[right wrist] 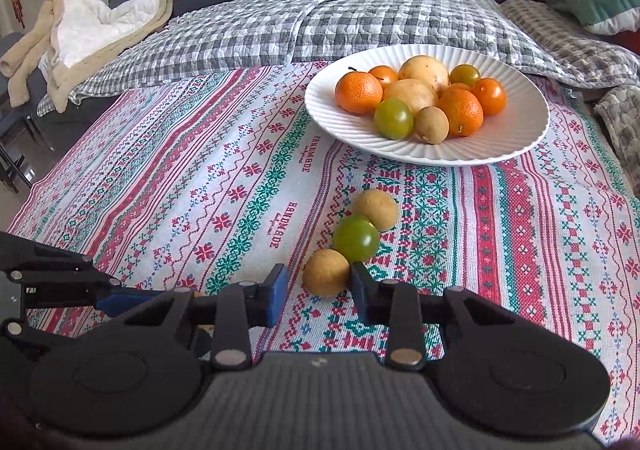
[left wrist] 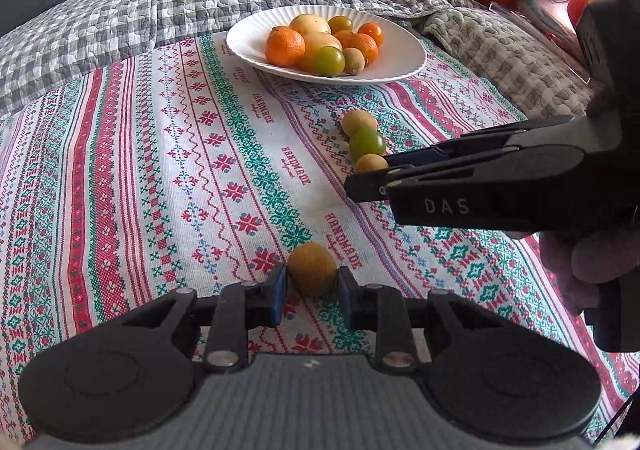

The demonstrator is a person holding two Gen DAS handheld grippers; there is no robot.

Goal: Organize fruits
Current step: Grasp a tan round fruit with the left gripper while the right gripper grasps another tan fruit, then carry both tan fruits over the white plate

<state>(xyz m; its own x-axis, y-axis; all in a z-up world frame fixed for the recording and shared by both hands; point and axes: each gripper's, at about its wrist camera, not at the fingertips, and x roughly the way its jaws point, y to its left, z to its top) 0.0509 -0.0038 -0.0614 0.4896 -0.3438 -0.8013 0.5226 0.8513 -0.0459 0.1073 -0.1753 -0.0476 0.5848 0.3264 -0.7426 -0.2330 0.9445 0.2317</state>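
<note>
A: Left gripper [left wrist: 312, 278]: the blue-padded fingers [left wrist: 277, 287] stand on either side of a small round brown fruit [left wrist: 312, 269] lying on the striped embroidered cloth [left wrist: 160, 169]. Narrow gaps show at both pads, so it is bracketed but not clamped.

B: Right gripper [right wrist: 320, 282]: fingers parted. A second brown round fruit [right wrist: 326, 272] sits between the tips, against the right-hand pad, with a clear gap on the other side.

A: That fruit ends a short row (three pieces, touching): behind it is a green round fruit [right wrist: 356, 238], then another brown one [right wrist: 376, 209].

B: Past the row is the white ribbed plate [right wrist: 520, 129] holding a heap: orange mandarins [right wrist: 358, 92], pale yellow fruits [right wrist: 412, 94], one green piece [right wrist: 393, 118] and a small brown one [right wrist: 431, 124] at the front edge.

A: The plate rests on the cloth, near the grey checked quilt [left wrist: 120, 29]. From the left camera, the right gripper reaches in from the right side, its tips at the near end of the row.
</note>
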